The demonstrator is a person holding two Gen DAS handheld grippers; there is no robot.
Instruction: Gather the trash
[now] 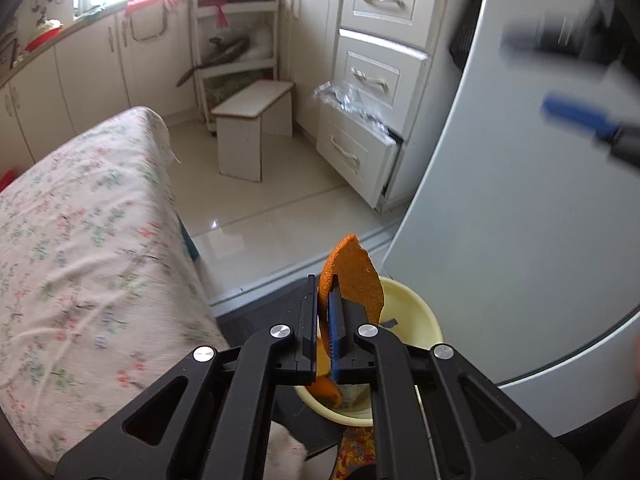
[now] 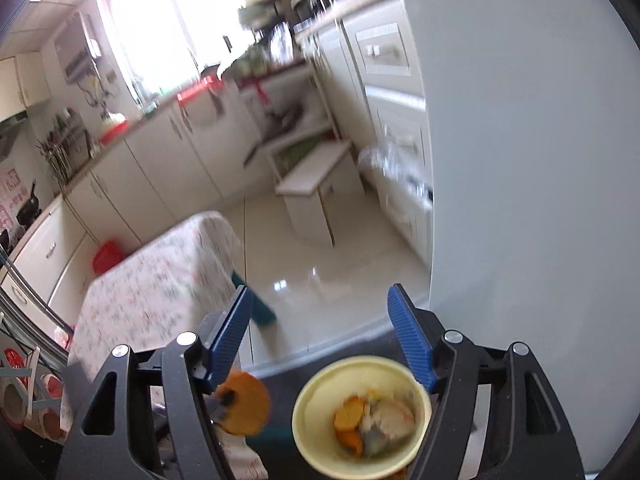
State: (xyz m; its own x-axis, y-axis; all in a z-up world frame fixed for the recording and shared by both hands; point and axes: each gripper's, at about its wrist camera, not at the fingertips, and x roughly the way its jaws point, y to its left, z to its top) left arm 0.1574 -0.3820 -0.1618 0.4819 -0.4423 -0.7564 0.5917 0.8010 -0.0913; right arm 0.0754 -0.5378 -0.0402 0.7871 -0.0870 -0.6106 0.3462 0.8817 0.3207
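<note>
The left claw (image 1: 324, 312) is clenched on a curved orange peel strip (image 1: 356, 276), held above the pale yellow round plastic bowl (image 1: 420, 320). Only the right wrist view looks into that bowl (image 2: 312, 440): peel pieces and scraps (image 2: 372, 420) lie inside. There the right claw (image 2: 320, 328) stands released with nothing between its blue pads, the peel (image 2: 244, 404) at its eight o'clock

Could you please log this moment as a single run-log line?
left gripper: shut on orange peel | right gripper: open, empty | yellow bin: holds scraps | peel not yet dropped
</note>
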